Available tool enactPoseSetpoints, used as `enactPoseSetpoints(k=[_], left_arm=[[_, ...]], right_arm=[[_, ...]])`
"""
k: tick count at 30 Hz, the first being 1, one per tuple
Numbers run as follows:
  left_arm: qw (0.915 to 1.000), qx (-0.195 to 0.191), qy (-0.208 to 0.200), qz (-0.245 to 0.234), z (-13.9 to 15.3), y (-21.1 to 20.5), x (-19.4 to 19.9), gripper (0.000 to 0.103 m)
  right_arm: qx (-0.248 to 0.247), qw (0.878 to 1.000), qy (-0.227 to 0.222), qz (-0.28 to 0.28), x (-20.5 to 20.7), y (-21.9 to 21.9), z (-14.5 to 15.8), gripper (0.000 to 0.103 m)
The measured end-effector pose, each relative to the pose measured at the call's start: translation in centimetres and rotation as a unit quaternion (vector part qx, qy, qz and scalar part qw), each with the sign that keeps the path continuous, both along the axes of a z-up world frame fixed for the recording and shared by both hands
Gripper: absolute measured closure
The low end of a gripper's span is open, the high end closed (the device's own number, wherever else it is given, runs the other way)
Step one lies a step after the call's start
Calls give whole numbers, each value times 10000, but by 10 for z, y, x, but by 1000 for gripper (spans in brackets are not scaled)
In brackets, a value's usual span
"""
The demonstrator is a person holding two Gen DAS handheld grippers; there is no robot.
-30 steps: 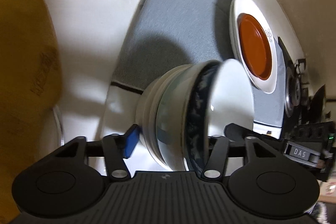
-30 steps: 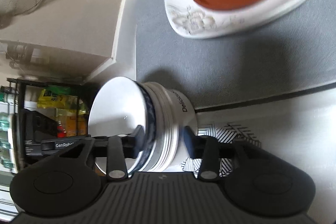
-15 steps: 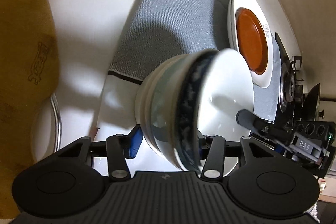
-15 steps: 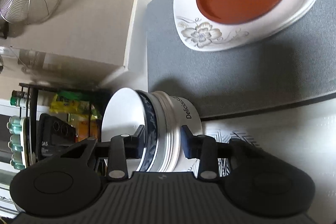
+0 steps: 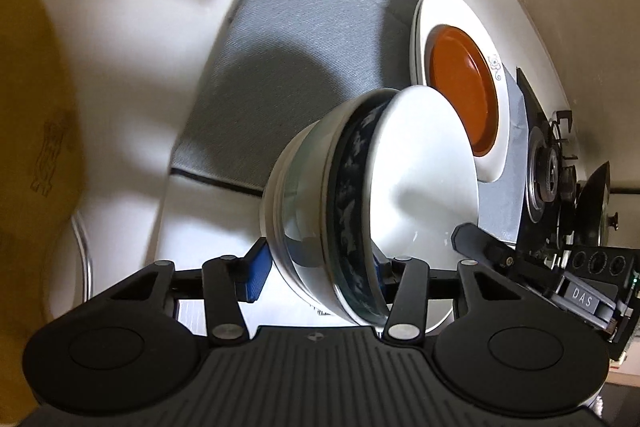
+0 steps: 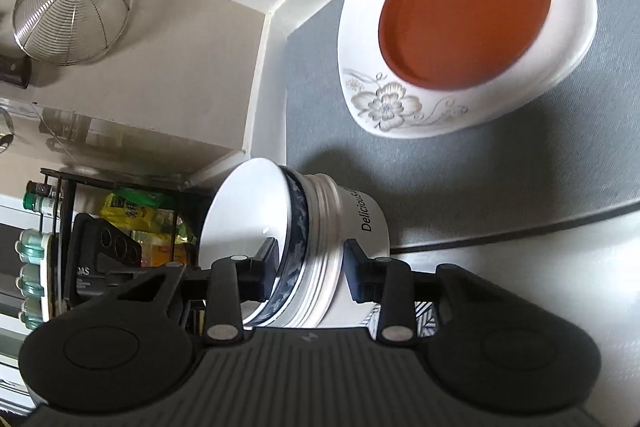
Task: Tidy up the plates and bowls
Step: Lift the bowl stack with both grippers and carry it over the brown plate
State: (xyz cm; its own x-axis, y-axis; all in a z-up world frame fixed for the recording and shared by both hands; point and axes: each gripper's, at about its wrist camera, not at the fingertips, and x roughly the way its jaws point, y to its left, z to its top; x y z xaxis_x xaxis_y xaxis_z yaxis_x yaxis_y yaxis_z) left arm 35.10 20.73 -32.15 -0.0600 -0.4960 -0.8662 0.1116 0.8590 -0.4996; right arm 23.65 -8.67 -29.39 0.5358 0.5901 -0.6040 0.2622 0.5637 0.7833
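Stack of bowls [image 5: 360, 211] — several nested bowls, white outer ones and a blue-patterned one with a white interior, tipped on its side between the two grippers above the desk [image 6: 560, 267]. One outer bowl carries black lettering on its wall.

Left gripper [image 5: 320, 267] — fingers part-open and clamped across the lower edge of the stack, blue pad [image 5: 256, 275] against the outer white bowl, the other finger at the patterned rim.

Right gripper [image 6: 312, 267] — fingers closing on the same stack from the opposite side, one finger [image 6: 268, 267] inside the inner bowl, the other finger [image 6: 358, 275] just beside the lettered wall; whether that one touches cannot be told.

White floral dish [image 6: 400, 103] — rests on the grey mat [image 6: 480, 179], apart from the stack.

Orange plate [image 6: 464, 7] — lies inside the floral dish.

Wire strainer [image 6: 72, 11] — hangs on the wall.

Gas burner [image 5: 548, 179] — at the far edge, beyond the mat.
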Motion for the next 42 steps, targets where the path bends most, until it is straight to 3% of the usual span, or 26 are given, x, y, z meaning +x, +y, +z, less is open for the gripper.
enactPoseSetpoints(k=[4,8,11,13,15,17,19,22,42], left_arm=[[9996,184,-133,-147,1,-7,-2,54],[9996,116,-196,-194,-5,-7,-1,54],[9998,-15,-110,-163,-15,-8,3,51],[9998,-14,-130,-147,-15,-8,4,51],[9991,115,-366,-193,-8,-10,2,53],[9981,174,-521,-272,1,-13,-1,59],[9980,177,-542,-261,5,-14,-2,58],[9981,208,-539,-224,7,-15,-1,58],[9935,97,-1061,-390,60,-62,24,57]], right_arm=[[-96,9999,119,49,-4,-2,-5,67],[-205,9996,216,-4,-2,-2,-11,67],[-179,9991,378,-46,3,-2,-26,56],[-161,9992,353,-74,4,-1,-27,55],[-65,9996,247,-106,3,-3,-23,65],[-76,9998,153,-111,-1,-4,-14,68],[-414,9991,77,50,0,3,-2,68],[-533,9985,80,36,1,5,6,69],[-808,9946,-519,-400,21,-40,53,69]])
